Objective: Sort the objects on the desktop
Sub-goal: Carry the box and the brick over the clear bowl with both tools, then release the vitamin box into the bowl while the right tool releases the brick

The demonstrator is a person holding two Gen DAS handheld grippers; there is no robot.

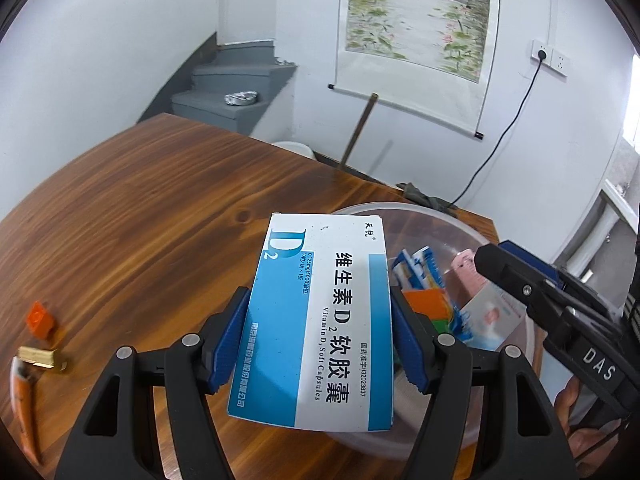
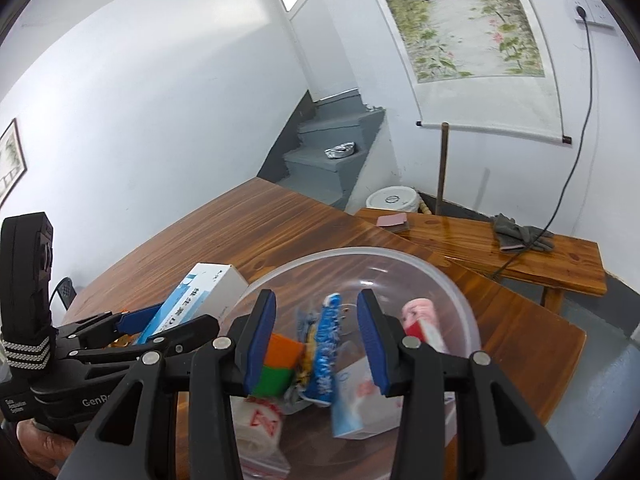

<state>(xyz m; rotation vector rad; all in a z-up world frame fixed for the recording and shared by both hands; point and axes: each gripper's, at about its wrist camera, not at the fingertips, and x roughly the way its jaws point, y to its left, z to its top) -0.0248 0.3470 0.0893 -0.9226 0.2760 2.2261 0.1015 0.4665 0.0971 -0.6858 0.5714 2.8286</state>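
left gripper (image 1: 320, 336) clamps a blue-and-white vitamin d2 box (image 1: 320, 320).

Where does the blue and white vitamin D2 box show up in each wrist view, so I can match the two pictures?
Left wrist: the vitamin D2 box fills the lower centre, clamped in the left gripper.
Right wrist: the same box sits at lower left, beside the rim of the clear bowl.
Shared landmark: the hanging scroll painting on the wall.
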